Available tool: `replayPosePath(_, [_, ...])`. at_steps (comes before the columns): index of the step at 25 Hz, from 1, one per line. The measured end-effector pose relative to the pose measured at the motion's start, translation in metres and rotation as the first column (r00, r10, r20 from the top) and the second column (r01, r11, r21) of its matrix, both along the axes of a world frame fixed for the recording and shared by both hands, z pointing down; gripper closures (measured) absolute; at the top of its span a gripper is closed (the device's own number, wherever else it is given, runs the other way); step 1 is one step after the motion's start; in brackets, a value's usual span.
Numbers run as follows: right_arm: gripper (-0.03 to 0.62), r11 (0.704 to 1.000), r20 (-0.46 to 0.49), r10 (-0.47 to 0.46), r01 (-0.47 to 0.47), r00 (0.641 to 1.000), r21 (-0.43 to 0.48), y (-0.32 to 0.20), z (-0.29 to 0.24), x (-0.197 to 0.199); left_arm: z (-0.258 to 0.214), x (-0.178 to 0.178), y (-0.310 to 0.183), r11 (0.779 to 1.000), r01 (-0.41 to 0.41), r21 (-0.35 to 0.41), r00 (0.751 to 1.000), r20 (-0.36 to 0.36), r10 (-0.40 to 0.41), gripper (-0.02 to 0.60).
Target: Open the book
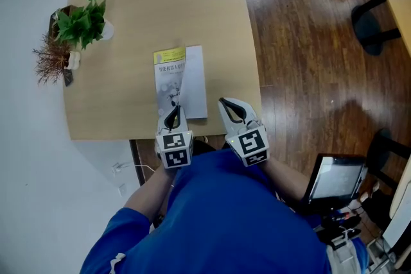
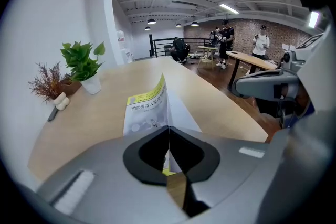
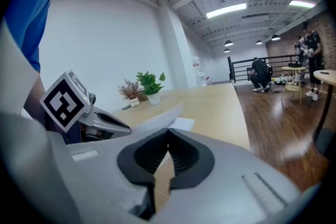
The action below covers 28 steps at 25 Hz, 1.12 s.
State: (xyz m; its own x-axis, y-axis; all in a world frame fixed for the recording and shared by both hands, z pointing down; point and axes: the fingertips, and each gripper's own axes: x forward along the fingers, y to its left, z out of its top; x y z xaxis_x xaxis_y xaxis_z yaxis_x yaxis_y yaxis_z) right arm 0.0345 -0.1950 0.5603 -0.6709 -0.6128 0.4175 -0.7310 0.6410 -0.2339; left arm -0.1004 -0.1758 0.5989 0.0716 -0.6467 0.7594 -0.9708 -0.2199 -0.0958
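The book [image 1: 192,81] lies in the middle of the head view, on the wooden table [image 1: 160,3] close to its lower edge, well apart from the potted plant [image 1: 80,22] at the upper left. The left gripper [image 1: 172,113] has its jaws pinched tight on the lower edge of the front cover [image 2: 148,109], which stands raised off the white page beneath and tilts over to the left. By my reading the opening is under way but unfinished: the cover is up, not yet folded flat onto the table. The right gripper [image 1: 228,106] hovers just right of the book, jaws together with nothing between them, touching no page.
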Motion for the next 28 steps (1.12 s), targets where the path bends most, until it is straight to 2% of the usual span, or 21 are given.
replayPosePath(13, [0.591, 0.994, -0.036, 0.077, -0.074, 0.996, 0.08, -0.004, -0.031, -0.04, -0.021, -0.051, 0.002, 0.999, 0.001, 0.055, 0.993, -0.116, 0.005, 0.57])
replayPosePath(28, [0.591, 0.987, -0.09, 0.091, -0.078, 0.992, 0.138, -0.006, -0.044, -0.102, -0.021, -0.139, 0.004, 0.995, 0.056, 0.08, 0.98, -0.195, -0.04, 0.569])
